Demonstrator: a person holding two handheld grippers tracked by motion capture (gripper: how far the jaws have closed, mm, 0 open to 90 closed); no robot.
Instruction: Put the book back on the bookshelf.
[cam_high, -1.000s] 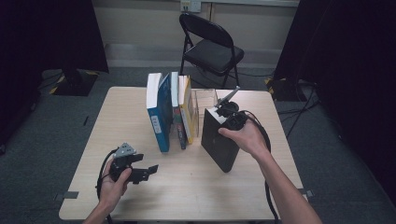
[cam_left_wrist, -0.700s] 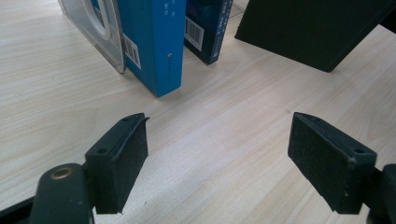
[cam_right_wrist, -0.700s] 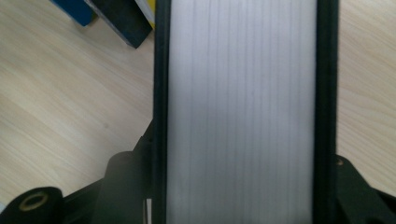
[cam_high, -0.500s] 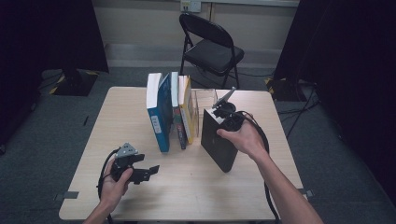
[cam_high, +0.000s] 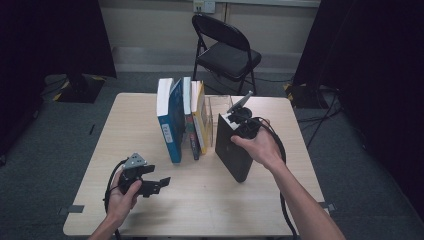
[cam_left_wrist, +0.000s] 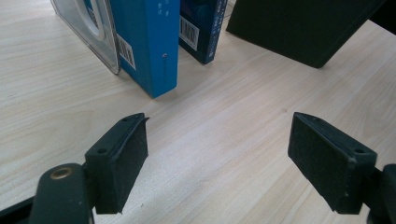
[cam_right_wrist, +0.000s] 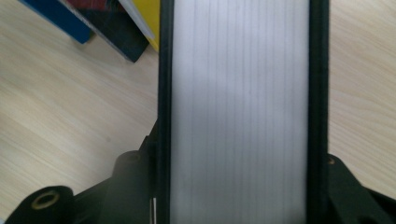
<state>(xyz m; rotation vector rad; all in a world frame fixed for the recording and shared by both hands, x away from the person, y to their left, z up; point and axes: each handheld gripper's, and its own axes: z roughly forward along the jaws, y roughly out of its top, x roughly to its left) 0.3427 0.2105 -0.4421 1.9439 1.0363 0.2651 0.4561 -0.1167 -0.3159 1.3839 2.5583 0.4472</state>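
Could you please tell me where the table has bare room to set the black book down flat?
The table is bare left of the blue book, and along the near edge between the left tongs and the black book held by the right tongs. It is crowded mid-table, where the books stand.

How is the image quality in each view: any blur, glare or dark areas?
High view: soft overall, dark curtains at both sides, table evenly lit. Left gripper view: sharp wood grain, left gripper clear. Right gripper view: the black book has washed-out, slightly blurred page edges.
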